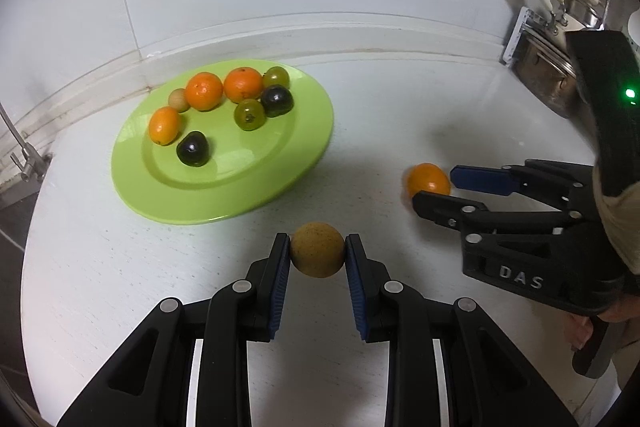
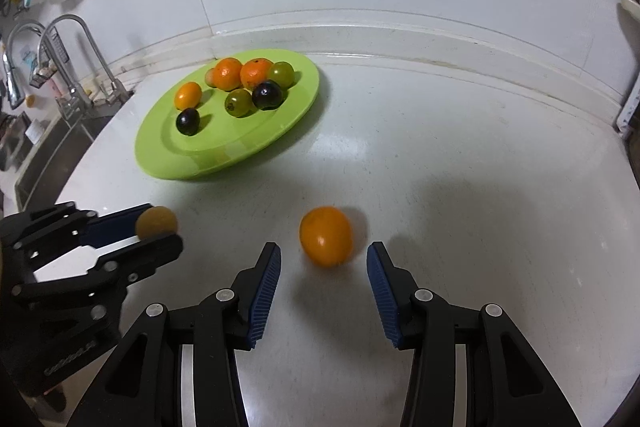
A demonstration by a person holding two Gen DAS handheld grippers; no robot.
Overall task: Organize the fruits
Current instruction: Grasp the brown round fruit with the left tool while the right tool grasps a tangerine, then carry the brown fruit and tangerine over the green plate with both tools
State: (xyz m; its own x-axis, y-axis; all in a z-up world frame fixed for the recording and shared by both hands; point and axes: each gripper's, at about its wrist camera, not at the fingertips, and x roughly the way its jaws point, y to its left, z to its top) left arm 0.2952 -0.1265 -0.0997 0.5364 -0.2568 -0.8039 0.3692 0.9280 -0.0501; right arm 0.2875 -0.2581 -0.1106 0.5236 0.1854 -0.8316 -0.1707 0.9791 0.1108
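On the white worktop (image 1: pixel 120 287), my left gripper (image 1: pixel 317 255) squeezes a small round brown fruit (image 1: pixel 317 254) near the green plate (image 1: pixel 224 203) of fruits. My right gripper (image 2: pixel 324 259) is spread apart with its pads not touching the little orange fruit (image 2: pixel 326 241) lying between them.
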